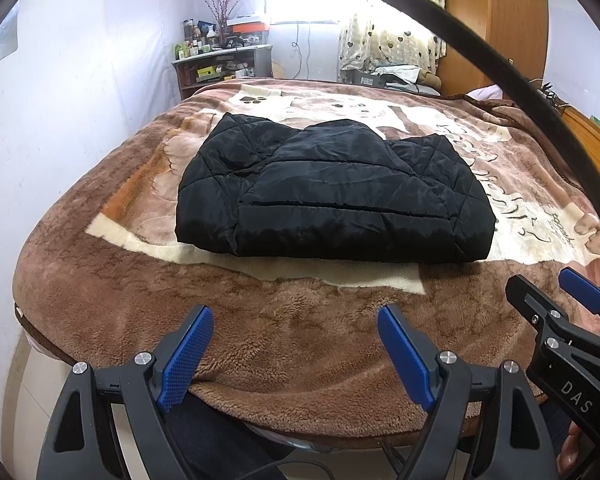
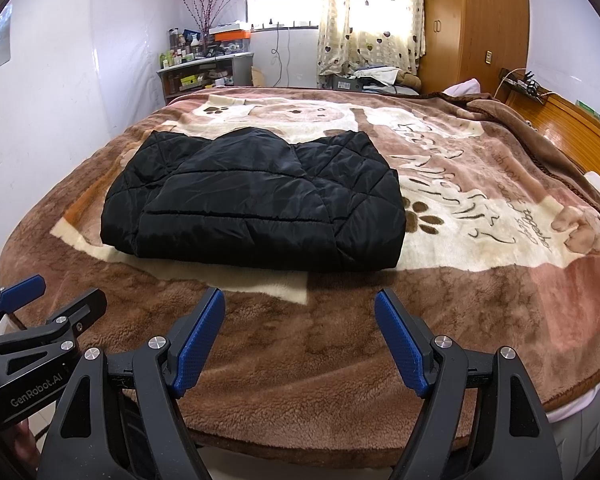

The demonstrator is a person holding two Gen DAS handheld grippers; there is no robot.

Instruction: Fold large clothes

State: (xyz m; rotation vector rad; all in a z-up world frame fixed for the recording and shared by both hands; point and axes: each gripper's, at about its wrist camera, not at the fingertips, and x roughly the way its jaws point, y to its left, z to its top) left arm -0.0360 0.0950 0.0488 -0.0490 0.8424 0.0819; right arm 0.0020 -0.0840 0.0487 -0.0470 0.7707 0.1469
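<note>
Both hand-held grippers, left hand-held gripper (image 1: 296, 322) and right hand-held gripper (image 2: 300, 306), hover released, angled down before folded jacket (image 1: 332, 192).

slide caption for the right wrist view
Folded black quilted jacket lying on a plush brown blanket, open right gripper hovering short of it.

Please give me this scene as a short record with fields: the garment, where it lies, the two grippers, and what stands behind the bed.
garment: black quilted padded jacket, folded into a compact bundle
surface: brown plush blanket with paw prints and script lettering, spread over the bed
left gripper: open, nothing between the blue pads, hovering at the near edge of the bed, apart from the jacket
right gripper: open, empty, beside the left one
background: cluttered grey shelf unit, heart-patterned curtain, wooden wardrobe
</note>
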